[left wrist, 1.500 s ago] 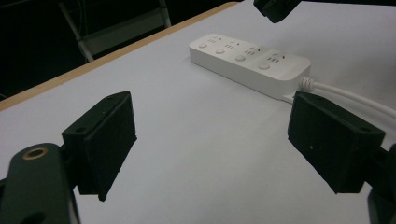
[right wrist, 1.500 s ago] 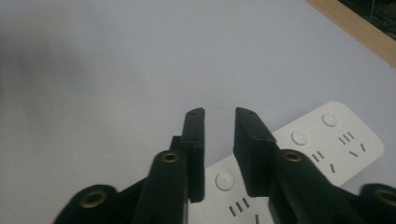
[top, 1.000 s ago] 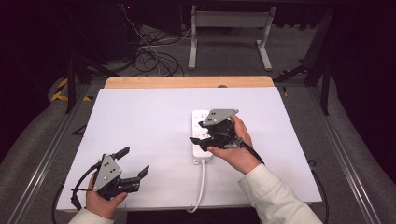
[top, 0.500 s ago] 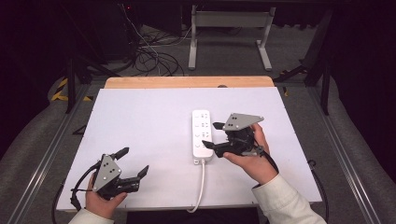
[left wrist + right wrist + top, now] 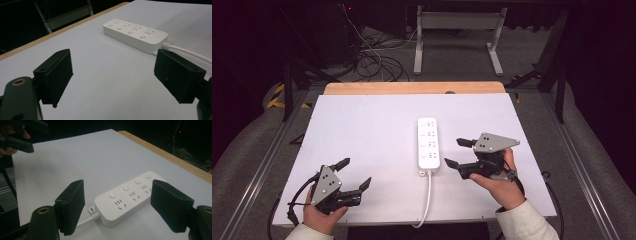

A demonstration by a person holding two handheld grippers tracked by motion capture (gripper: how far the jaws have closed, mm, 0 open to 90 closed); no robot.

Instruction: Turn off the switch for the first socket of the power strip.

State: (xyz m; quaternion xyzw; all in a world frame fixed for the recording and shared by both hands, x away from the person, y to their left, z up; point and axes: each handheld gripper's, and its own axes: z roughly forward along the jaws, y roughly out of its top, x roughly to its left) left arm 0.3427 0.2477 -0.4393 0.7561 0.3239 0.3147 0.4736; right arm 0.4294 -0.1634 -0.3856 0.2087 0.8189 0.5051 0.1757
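Observation:
A white power strip (image 5: 428, 145) lies lengthwise in the middle of the white table top (image 5: 372, 130), with its white cable (image 5: 427, 200) running off the near edge. My right gripper (image 5: 455, 153) hovers just right of the strip's near end, open and holding nothing, pointing at it. The right gripper view has the strip (image 5: 128, 197) lying between and beyond the spread jaws. My left gripper (image 5: 354, 174) sits at the near left corner, open and with nothing in it. From the left gripper view the strip (image 5: 135, 33) and its cable (image 5: 190, 52) lie farther off.
A wooden strip (image 5: 412, 88) edges the table's far side. Behind the table, a metal stand (image 5: 457, 30) and loose cables (image 5: 372, 62) sit on the floor. Metal rails (image 5: 262, 165) run along both sides. The other hand's gripper (image 5: 15, 137) appears at the top left of the right gripper view.
My right gripper has drawn back from over the power strip to its right side and slightly nearer me. The left gripper has stayed put.

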